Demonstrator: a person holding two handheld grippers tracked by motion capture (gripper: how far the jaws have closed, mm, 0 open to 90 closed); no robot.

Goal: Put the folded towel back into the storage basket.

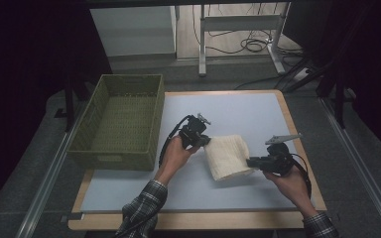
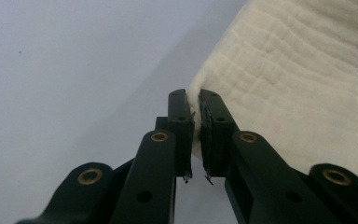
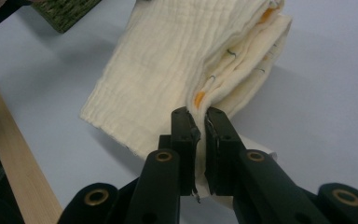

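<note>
High view: left gripper [image 1: 204, 140] and right gripper [image 1: 251, 162] fingers clamped on opposite edges of folded cream cloth [image 1: 226, 156] above bench [image 1: 258, 116].

The folded cloth [image 1: 226, 156] sits between the left tongs [image 1: 207, 141] and the right tongs [image 1: 250, 162], above the worktop [image 1: 258, 111]. The basket [image 1: 120, 120] stands on the worktop, left of the left tongs.
</note>
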